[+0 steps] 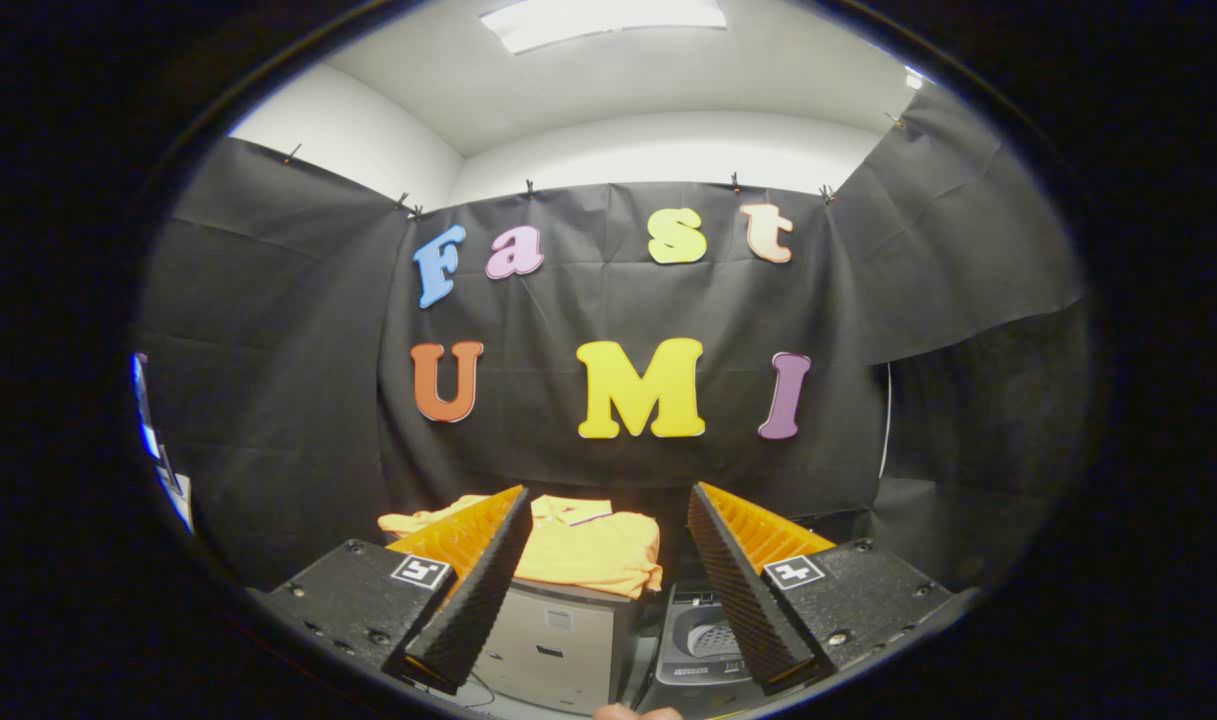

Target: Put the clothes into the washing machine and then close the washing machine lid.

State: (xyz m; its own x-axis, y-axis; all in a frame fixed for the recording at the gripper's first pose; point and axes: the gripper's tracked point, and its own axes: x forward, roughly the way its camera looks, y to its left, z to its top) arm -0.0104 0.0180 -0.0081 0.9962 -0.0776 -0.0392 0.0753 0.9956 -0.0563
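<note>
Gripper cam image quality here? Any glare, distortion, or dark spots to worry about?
Gripper view: heavy fisheye bending of the wall and ceiling lines; the ceiling light is blown out; the yellow shirt on the grey cabinet is sharp and well lit; the washing machine between the fingers sits in dimmer light, drum detail faint. The gripper has its jaws open, holding nothing.

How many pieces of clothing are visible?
1: a yellow shirt on the cabinet, beyond the open gripper, left of the washing machine. Others may be hidden.
</note>
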